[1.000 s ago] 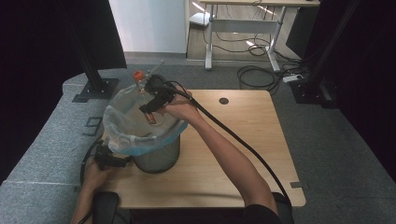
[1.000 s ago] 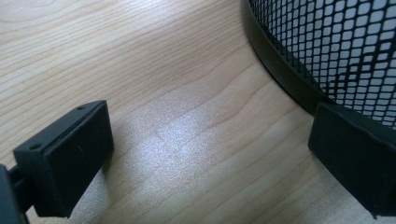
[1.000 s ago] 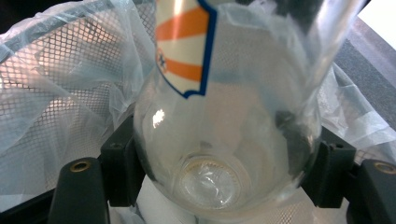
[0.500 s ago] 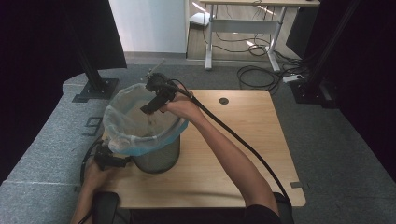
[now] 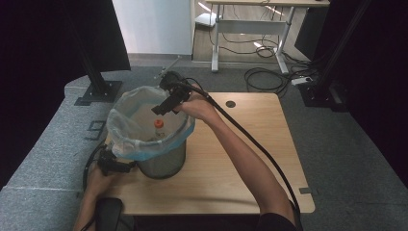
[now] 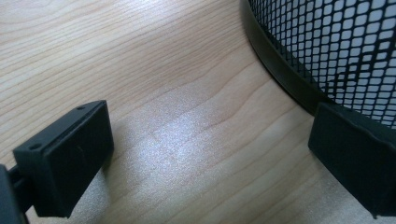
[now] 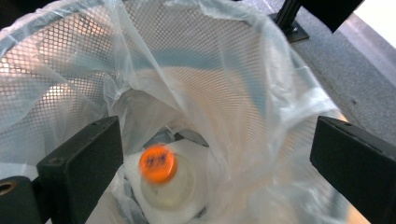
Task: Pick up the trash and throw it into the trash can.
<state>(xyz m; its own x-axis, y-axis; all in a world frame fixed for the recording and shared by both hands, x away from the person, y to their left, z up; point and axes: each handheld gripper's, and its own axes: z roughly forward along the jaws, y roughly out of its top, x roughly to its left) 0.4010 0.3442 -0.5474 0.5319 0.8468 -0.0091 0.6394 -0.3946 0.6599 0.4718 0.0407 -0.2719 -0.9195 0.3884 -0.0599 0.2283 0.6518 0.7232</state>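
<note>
Below the right gripper (image 7: 210, 172), its 2 jaws have just been opening and stand wide with nothing between them; the bottle (image 7: 163, 179), orange cap up, sits deep inside the lined bin (image 5: 144, 154), so the drop looks done. Beside the bin's base, the left gripper (image 6: 224, 158) rests with jaws apart, grasping nothing.

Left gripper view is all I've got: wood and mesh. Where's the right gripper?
Observer: The right gripper hovers over the bin, jaws wide apart with nothing between them; they have just been opening.
Operator: So is there anything in the bin?
Observer: Yes, a bottle with an orange cap sits inside the liner, cap up.
Operator: My left gripper, is it touching the bin?
Observer: From the high view the left gripper sits at the bin's base on the table; whether it touches I cannot tell. Your own view shows its jaws open, one beside the bottom ring.
</note>
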